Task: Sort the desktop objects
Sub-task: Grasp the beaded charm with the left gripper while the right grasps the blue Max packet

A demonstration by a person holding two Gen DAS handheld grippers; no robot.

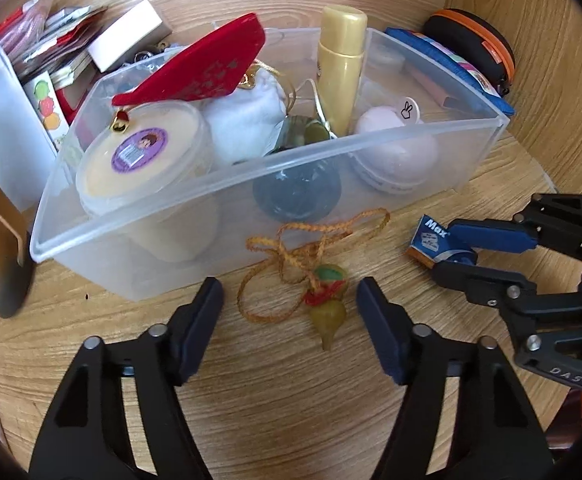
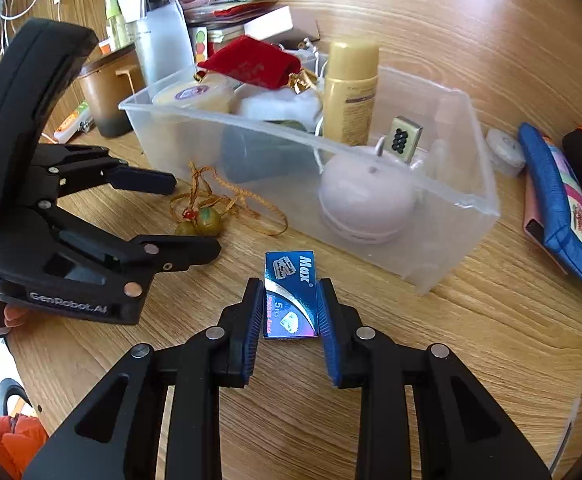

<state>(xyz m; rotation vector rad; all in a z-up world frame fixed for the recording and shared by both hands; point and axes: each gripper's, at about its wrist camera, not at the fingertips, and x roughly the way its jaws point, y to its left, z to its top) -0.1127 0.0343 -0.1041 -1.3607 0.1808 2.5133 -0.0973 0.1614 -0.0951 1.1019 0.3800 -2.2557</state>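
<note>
A small blue "Max" blade box lies on the wooden desk, and my right gripper is shut on its two long sides. From the left wrist view that gripper reaches in from the right with the box at its tips. A green and yellow gourd pendant on an orange cord lies in front of the clear plastic bin. My left gripper straddles the pendant, open, with neither pad touching it. In the right wrist view the left gripper flanks the pendant.
The bin holds a red pouch, a gold bottle, a cream jar and a pink round case. A blue pouch and black-orange case lie right of it. Brown cup and packets stand left.
</note>
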